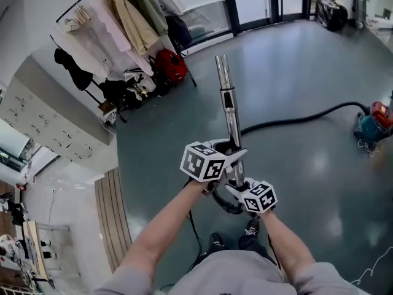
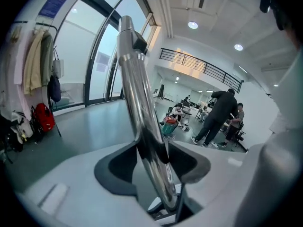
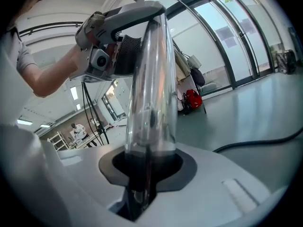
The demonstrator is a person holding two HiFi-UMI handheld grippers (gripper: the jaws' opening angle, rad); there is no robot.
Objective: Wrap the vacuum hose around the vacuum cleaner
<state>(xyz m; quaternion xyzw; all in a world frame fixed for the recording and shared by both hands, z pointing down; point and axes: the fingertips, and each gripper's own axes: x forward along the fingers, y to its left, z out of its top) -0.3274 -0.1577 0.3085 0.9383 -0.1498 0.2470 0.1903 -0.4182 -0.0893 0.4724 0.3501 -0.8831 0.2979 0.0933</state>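
Between the jaws of both tongs, clamping one chrome wand [image 1: 229, 112]: left tongs [image 1: 235, 157] pressing tight on it higher up, right tongs [image 1: 236, 188] pinching it just below. Beyond the tongs, to their right, trailing one black hose [image 1: 288, 121] across the floor to one vacuum cleaner [image 1: 373, 125], well apart. Far off their left, hanging coats on one clothes rack [image 1: 123, 23].

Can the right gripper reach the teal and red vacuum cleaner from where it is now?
Probably not. The right gripper is shut on the shiny metal vacuum wand, and the teal and red vacuum cleaner sits far across the grey floor, at the black hose's far end. Walking over seems needed.
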